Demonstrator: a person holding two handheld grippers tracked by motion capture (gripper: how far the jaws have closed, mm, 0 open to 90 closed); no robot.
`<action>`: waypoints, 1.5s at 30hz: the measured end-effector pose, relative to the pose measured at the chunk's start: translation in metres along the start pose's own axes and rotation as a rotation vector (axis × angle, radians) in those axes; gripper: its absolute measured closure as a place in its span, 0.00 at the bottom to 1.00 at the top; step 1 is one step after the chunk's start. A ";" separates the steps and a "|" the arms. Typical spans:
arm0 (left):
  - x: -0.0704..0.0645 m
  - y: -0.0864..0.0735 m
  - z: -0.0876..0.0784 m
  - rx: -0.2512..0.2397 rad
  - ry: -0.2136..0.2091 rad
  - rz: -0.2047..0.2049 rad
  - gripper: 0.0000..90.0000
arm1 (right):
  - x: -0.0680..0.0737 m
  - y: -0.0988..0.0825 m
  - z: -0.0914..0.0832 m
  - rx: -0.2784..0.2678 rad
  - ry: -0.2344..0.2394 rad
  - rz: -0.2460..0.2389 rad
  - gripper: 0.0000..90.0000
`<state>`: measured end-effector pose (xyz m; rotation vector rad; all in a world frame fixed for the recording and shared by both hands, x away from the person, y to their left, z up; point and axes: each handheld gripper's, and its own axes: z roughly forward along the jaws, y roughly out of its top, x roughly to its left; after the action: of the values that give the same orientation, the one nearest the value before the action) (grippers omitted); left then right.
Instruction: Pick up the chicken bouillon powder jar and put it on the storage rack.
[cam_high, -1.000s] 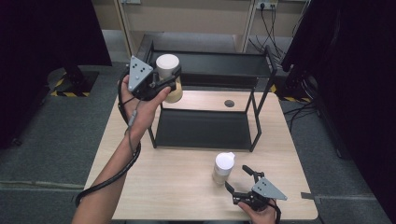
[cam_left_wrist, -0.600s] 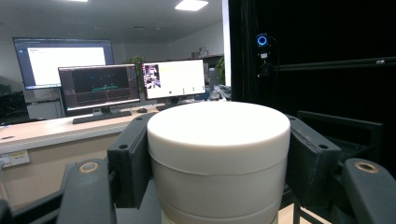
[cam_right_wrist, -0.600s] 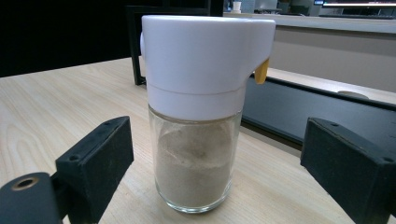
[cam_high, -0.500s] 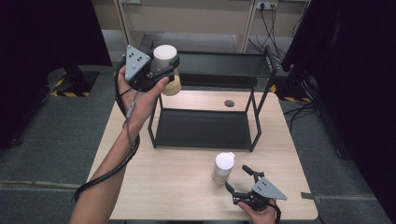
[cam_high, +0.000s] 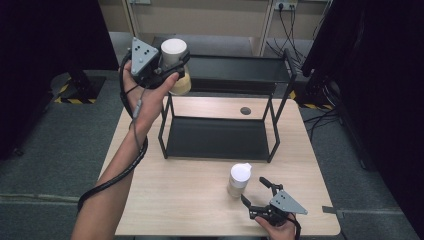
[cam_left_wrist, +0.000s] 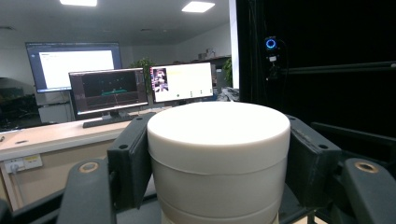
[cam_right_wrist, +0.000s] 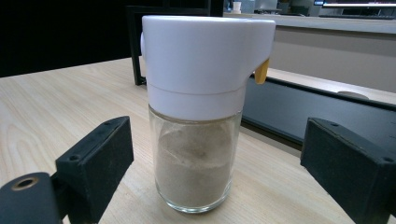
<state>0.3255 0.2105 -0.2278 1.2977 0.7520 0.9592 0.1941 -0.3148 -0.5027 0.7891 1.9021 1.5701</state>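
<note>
- A glass shaker jar (cam_right_wrist: 196, 140) with a white cap and a small yellow tab at 3 o'clock stands upright on the wooden table (cam_right_wrist: 56, 107).
- The right gripper (cam_right_wrist: 215, 158) has its jaws wide apart, flanking the jar without touching it.
- A black rack (cam_right_wrist: 299, 112) lies behind at 1 o'clock.

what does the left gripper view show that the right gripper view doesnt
Left gripper view: the left claw shut on a cream-lidded jar, pads pressed to the lid's sides, with lit monitors and ceiling lights beyond.

Right gripper view: the right claw open, its pads clear on either side of a glass shaker with a white cap, standing upright on the wooden table and holding pale powder; the black rack sits behind it.

Both: two black pads flanking a white-topped container, with a pale desk or counter along the background.
</note>
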 end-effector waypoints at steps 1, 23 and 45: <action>0.000 0.001 0.001 -0.002 0.002 -0.001 0.37 | 0.000 0.000 0.000 0.001 0.000 0.001 0.11; 0.005 0.014 0.021 0.011 0.033 0.005 0.37 | -0.001 0.000 0.000 -0.001 0.002 0.007 0.11; 0.022 0.009 0.056 0.039 0.067 0.017 0.37 | -0.001 0.000 0.000 -0.002 0.006 0.001 0.11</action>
<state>0.3837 0.2056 -0.2095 1.3128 0.8151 1.0104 0.1945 -0.3157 -0.5029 0.7854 1.9045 1.5759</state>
